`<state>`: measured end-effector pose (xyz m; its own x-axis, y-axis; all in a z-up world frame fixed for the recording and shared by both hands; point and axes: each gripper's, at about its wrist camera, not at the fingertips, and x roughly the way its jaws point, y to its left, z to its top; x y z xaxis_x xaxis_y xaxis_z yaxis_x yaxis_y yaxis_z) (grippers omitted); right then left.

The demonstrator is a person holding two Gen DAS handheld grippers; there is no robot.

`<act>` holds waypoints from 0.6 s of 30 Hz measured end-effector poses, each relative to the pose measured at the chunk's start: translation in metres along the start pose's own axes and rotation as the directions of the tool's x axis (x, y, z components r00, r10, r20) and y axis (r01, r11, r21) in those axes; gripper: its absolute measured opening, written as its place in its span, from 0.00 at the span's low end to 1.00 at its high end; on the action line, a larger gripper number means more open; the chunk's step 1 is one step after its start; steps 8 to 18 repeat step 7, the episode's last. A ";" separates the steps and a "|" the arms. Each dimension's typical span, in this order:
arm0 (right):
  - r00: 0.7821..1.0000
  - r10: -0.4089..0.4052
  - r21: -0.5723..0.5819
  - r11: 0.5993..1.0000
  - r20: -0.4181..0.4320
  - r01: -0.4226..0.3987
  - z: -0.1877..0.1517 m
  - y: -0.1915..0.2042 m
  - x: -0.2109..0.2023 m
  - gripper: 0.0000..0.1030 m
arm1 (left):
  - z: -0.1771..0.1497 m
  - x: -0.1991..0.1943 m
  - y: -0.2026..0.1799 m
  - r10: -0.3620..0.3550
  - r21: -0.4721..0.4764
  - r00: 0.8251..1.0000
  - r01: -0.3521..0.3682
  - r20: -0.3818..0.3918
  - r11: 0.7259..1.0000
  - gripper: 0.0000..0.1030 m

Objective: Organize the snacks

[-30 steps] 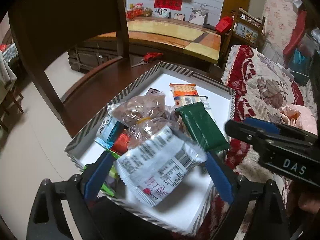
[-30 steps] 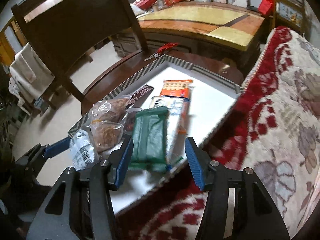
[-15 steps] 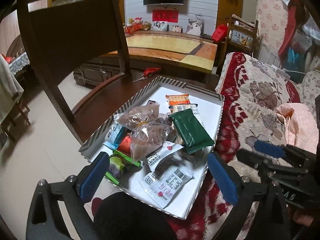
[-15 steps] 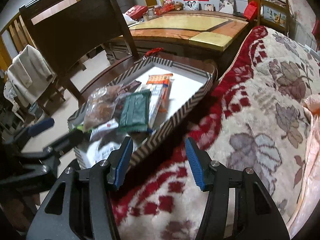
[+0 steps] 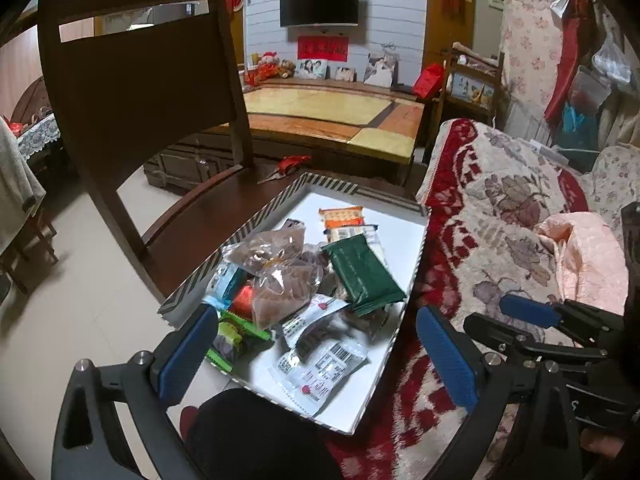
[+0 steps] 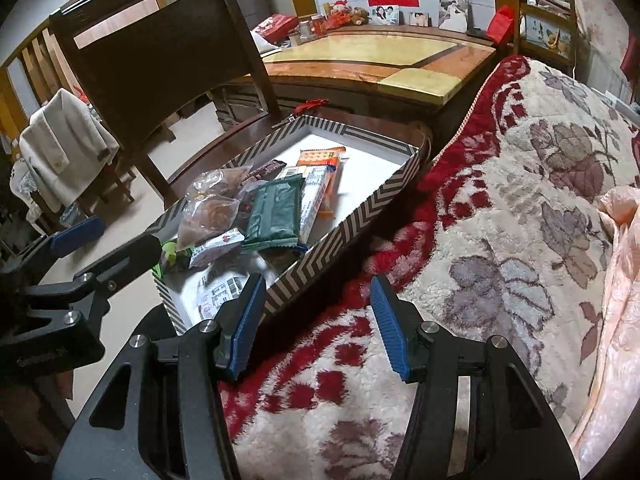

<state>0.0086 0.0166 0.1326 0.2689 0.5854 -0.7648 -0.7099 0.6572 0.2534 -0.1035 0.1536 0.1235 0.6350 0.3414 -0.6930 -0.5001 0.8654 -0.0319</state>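
A striped-rim box with a white floor [image 5: 400, 240] [image 6: 360, 216] rests on a wooden chair seat and holds several snack packets. Among them are a green packet [image 5: 362, 274] [image 6: 276, 210], clear bags of brown snacks [image 5: 280, 284] [image 6: 208, 212], an orange cracker pack [image 5: 342, 216] [image 6: 320, 156] and a white barcode packet [image 5: 320, 372]. My left gripper [image 5: 316, 356] is open and empty, above the box's near end. My right gripper [image 6: 316, 326] is open and empty, over the blanket beside the box's near right wall.
The dark chair back [image 5: 140, 72] rises to the left of the box. A red and cream floral blanket [image 6: 500, 220] covers the sofa on the right. A low wooden table [image 5: 332, 116] stands behind. Red-handled scissors [image 5: 286, 166] lie on the seat.
Both grippers have drawn back and up from the box. The white barcode packet that was between my left fingers now lies on the box floor. The right gripper moved right, over the blanket.
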 end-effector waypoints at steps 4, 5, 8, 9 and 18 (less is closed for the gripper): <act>1.000 -0.003 0.014 1.000 -0.005 0.003 -0.003 -0.004 -0.001 0.53 | -0.001 -0.002 -0.004 -0.008 0.014 1.000 0.007 0.019 1.000 0.98; 1.000 -0.002 0.022 1.000 -0.008 0.002 -0.004 -0.007 0.000 0.53 | -0.001 -0.001 -0.004 -0.010 0.015 1.000 0.010 0.016 1.000 0.98; 1.000 -0.002 0.033 0.999 -0.012 0.002 -0.006 -0.010 -0.001 0.53 | -0.001 0.000 -0.007 -0.017 0.017 1.000 0.017 0.006 1.000 0.98; 1.000 -0.002 0.033 0.999 -0.012 0.002 -0.006 -0.010 -0.001 0.53 | -0.001 0.000 -0.007 -0.017 0.017 1.000 0.017 0.006 1.000 0.98; 1.000 -0.002 0.033 0.999 -0.012 0.002 -0.006 -0.010 -0.001 0.53 | -0.001 0.000 -0.007 -0.017 0.017 1.000 0.017 0.006 1.000 0.98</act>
